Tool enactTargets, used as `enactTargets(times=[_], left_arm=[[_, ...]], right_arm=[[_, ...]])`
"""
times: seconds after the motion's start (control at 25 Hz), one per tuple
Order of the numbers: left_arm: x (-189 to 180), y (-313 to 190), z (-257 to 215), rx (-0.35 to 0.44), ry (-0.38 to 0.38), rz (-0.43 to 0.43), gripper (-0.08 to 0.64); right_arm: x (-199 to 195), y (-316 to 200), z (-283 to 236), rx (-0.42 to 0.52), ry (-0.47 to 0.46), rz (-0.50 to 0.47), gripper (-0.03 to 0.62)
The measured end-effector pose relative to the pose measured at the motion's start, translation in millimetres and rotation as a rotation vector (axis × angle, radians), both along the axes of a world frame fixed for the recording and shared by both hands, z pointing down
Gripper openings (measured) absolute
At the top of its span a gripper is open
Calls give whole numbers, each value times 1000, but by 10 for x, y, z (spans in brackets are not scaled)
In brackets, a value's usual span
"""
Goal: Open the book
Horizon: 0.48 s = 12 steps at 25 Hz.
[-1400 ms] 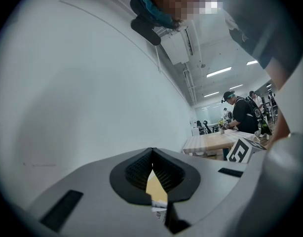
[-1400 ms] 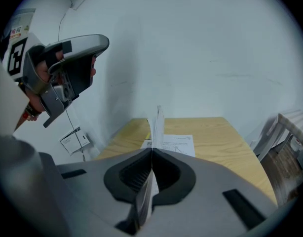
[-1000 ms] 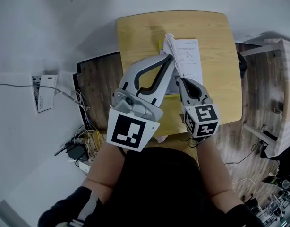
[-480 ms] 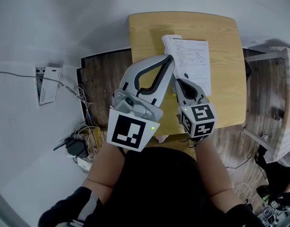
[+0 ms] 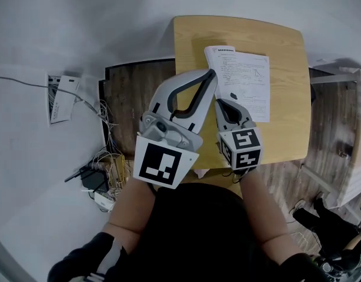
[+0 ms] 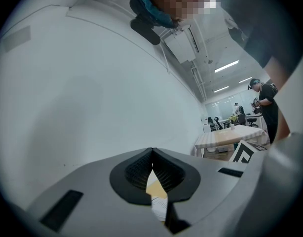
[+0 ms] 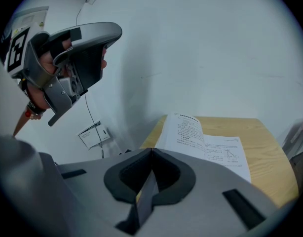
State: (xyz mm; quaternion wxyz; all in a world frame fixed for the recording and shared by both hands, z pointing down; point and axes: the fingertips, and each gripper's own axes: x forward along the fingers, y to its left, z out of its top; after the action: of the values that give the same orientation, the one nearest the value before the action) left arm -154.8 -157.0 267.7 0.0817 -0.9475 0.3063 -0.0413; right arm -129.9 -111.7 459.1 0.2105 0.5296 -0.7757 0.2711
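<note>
The small wooden table [image 5: 286,134] stands against a white wall, and the book [image 5: 242,84] lies open on it, printed pages spread nearly flat. You hold your left gripper [image 5: 213,73] level and high, over the book's left edge, jaws pressed together on nothing. Your right gripper [image 5: 220,104] tilts down toward the book's near corner, its jaws also closed and empty. Neither touches the pages, probably because the opening looks done.

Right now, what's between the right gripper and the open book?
Nothing. In the right gripper view, only a bare bit of wooden table shows between the shut right gripper and the book.
</note>
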Motion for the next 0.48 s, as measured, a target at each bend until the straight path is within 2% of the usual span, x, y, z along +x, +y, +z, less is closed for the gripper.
enactTargets(times=[0.28, 0.48], left_arm=[[-226, 9, 48, -4, 2, -16, 8], [-346, -18, 59, -8, 0, -24, 8]], right_arm=[[-366, -86, 149, -9, 32, -69, 31], [-515, -119, 418, -54, 35, -82, 31]])
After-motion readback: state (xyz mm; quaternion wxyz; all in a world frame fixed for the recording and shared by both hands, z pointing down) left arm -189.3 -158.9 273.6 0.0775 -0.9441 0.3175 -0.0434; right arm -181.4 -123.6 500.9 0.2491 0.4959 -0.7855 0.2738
